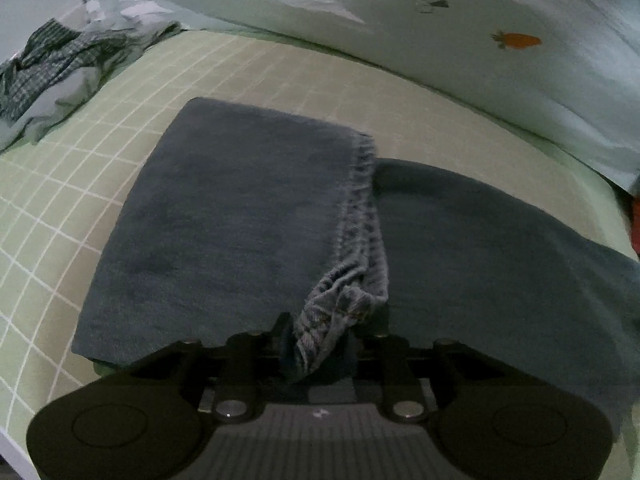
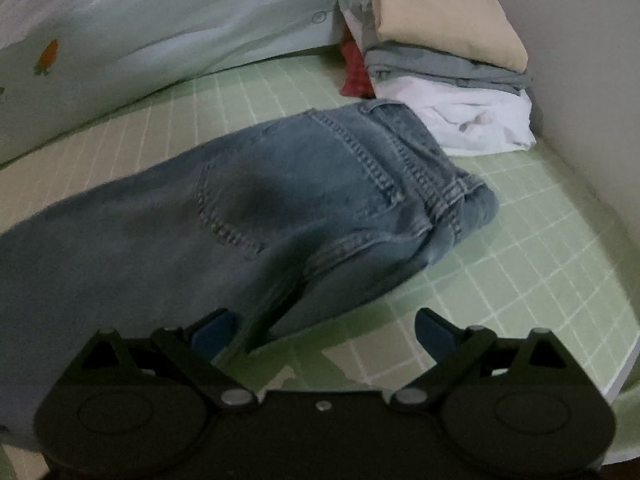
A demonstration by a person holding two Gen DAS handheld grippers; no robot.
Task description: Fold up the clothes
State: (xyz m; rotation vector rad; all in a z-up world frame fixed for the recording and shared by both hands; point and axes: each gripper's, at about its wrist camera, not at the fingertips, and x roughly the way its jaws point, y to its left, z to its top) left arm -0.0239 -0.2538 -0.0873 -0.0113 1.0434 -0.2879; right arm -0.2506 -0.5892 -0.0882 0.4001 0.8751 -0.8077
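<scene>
From your left wrist view, you are looking across a bed (image 1: 120, 128) covered in a pale green sheet crossed by thin white grid lines. A pale duvet (image 1: 460, 28) is lying along the far side, printed with a small orange carrot (image 1: 518, 40); no writing is showing on it. At the far left a crumpled checked garment (image 1: 52, 60) is sitting on rumpled pale fabric. The jeans (image 1: 224, 208) are lying in the middle of the sheet, folded over, dark in the low light. Your left hand-held gripper (image 1: 320, 344) is sitting low and near, pointing toward the far side, and its jaws are pinched together on a stitched hem of the jeans, which is rising toward the lens in a gathered ridge. The rest of the denim is spreading out to the left and right of that ridge.

From your right wrist view, the same green gridded sheet is running to a plain pale wall (image 2: 580, 80) on the right. A stack of folded clothes (image 2: 448, 68) is sitting in the far right corner: a beige piece on top, grey beneath it, white at the bottom, with something red tucked behind on its left. The duvet is filling the far left. The seat of the jeans is lying in the centre, a back pocket and belt loops facing up; no label is readable. Your right hand-held gripper (image 2: 324, 332) is hovering near and low with its blue-padded fingers (image 2: 434, 334) spread wide. A fold of denim is hanging beside the left finger, ungripped.
</scene>
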